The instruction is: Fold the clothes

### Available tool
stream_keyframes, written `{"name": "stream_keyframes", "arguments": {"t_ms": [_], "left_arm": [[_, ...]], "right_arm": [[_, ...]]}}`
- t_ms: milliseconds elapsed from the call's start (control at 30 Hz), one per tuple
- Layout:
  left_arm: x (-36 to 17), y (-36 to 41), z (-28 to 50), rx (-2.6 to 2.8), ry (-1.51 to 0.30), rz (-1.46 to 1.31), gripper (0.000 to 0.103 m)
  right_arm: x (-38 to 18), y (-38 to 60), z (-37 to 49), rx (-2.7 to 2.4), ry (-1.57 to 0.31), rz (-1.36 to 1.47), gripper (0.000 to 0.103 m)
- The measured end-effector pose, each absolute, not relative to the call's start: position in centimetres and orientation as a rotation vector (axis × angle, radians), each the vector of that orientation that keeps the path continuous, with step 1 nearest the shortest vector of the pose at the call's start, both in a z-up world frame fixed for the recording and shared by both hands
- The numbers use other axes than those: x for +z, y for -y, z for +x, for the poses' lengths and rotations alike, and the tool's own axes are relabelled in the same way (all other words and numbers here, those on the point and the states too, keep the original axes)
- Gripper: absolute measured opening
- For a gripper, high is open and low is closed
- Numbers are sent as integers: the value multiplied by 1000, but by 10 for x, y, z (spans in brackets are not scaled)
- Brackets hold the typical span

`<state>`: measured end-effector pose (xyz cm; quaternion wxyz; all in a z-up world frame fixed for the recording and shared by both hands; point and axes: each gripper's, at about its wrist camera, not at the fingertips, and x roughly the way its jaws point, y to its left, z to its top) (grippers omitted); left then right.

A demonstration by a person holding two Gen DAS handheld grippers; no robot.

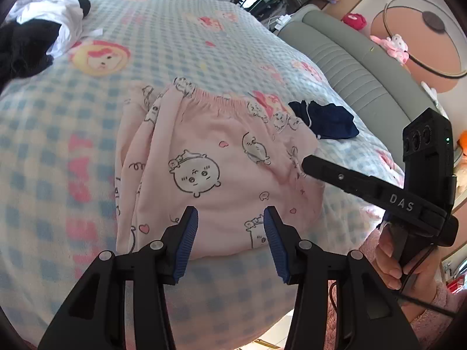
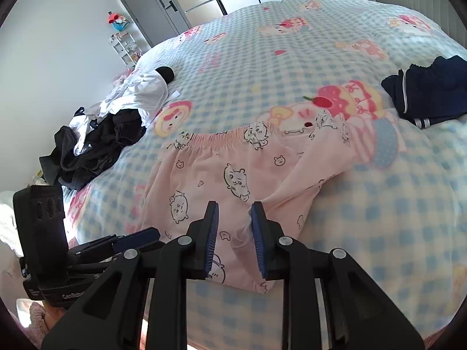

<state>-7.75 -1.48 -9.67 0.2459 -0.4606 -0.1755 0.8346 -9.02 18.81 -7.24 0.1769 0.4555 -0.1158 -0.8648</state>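
Note:
Pink pyjama trousers (image 1: 210, 169) with cartoon prints lie folded on the checked bedspread, waistband away from me; they also show in the right wrist view (image 2: 227, 180). My left gripper (image 1: 230, 221) is open and empty, hovering over the trousers' near edge. My right gripper (image 2: 235, 215) is open, jaws either side of a raised fold of the pink fabric at the trousers' near right edge, not pinching it. The right gripper's body (image 1: 379, 192) shows at the right in the left wrist view; the left gripper's body (image 2: 43, 233) shows at the lower left of the right wrist view.
A pile of black and white clothes (image 2: 102, 134) lies at the bed's far left (image 1: 32, 38). A dark navy garment (image 2: 432, 93) lies to the right of the trousers (image 1: 327, 119). A grey headboard (image 1: 344, 58) runs along the right. The bedspread (image 2: 379, 233) extends right.

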Motion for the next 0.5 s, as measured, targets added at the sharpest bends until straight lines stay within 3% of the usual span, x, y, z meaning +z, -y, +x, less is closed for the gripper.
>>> {"name": "stream_keyframes", "arguments": {"t_ms": [200,267,333,433,500], "left_arm": [[-87,-38,-96,2164,404,-1255,52],[-84,-68,-101,2134,355,-1247,54],[-83,-98,-107,2116,304,-1256,58],[-96,-142,-117,2113,195,-1345,63],[-113,-163,-121,2149,86,-1437,61]], "right_arm": [[-78,-251,-64,-2559,462,1347,37],[-80,-276,-61,-2713,436,1472,48],[-83,-298,-59,-2823,426,1567,48],[-86,-326,-54,-2772,632,1517,48],[-89,-334,-51,-2740,692,1506,48]]}}
